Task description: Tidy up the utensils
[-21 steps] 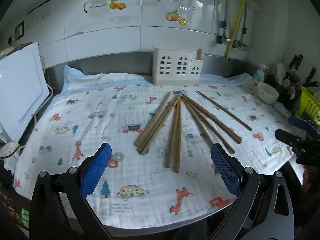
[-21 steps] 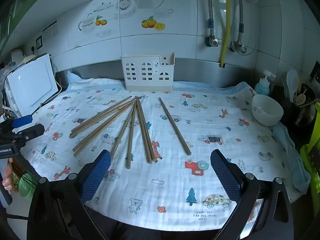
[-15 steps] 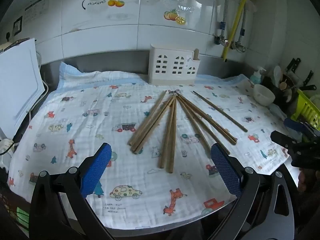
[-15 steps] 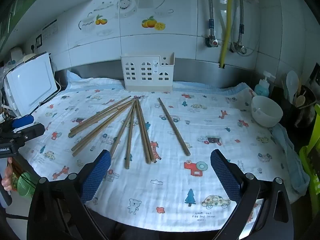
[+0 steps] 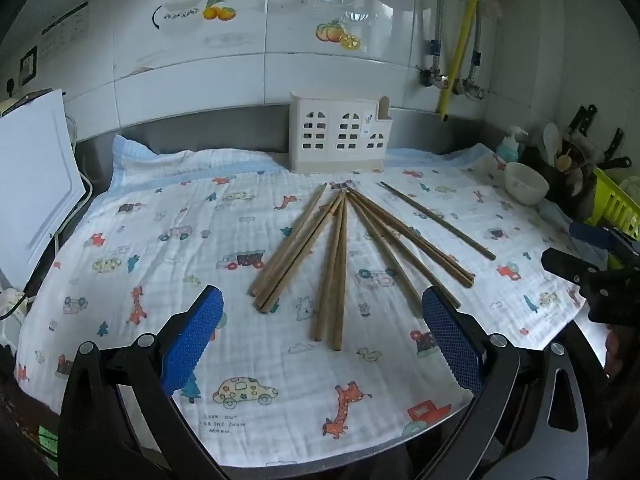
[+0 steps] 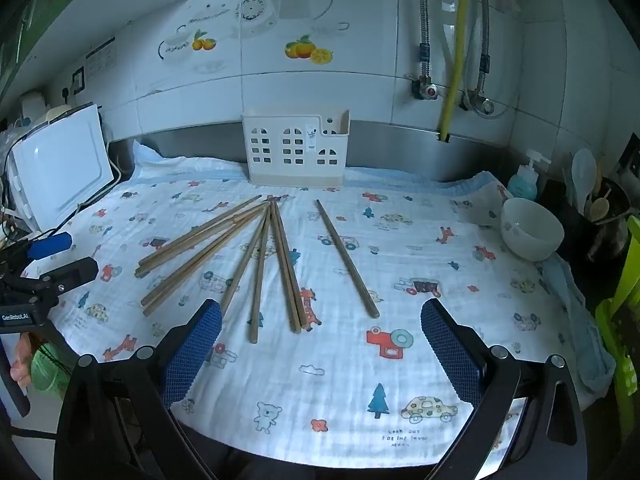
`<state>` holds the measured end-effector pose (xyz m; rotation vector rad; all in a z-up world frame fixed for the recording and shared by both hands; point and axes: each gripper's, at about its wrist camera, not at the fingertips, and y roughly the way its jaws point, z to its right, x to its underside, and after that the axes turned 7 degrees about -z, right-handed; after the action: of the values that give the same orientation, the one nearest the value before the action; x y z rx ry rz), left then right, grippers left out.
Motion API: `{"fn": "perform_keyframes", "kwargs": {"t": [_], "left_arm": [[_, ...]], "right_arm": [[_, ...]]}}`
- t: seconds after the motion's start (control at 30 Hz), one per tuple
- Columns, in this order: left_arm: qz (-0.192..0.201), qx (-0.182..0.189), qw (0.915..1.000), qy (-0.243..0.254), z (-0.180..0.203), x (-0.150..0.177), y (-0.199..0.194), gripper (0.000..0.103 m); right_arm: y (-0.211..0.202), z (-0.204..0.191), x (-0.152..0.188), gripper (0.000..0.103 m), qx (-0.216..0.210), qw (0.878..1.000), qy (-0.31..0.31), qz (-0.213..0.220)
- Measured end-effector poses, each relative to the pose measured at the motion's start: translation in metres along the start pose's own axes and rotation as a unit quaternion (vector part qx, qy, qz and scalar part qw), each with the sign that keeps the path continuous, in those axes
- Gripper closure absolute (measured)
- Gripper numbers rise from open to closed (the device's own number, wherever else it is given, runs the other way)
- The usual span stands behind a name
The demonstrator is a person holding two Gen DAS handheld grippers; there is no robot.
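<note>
1. Kitchen desk (image 5: 400, 446) w/ cartoon-print cloth (image 5: 168, 216).
2. Left tongs (image 5: 320, 340) & right tongs (image 6: 320, 340) both spread wide, nothing between.
3. Chopsticks (image 5: 340, 264) fanned at 12 o'clock, mid-cloth.
4. White holder (image 5: 340, 140) beyond, by wall.

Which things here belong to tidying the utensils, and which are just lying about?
Belongs to the job:
chopsticks
white utensil holder

Just lying about:
white bowl
soap bottle
printed cloth
white board
</note>
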<state>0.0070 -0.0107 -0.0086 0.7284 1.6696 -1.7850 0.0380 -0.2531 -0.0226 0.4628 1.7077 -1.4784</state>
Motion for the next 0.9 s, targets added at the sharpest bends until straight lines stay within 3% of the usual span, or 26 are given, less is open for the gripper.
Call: {"fn": "perform_keyframes", "kwargs": {"t": [0.9], "left_arm": [[0.004, -0.010, 0.9998, 0.019, 0.0072, -0.0029, 0.0087, 0.005]], "right_arm": [[0.0105, -0.0028, 0.0015, 0.006, -0.007, 1.000, 0.000, -0.002]]}}
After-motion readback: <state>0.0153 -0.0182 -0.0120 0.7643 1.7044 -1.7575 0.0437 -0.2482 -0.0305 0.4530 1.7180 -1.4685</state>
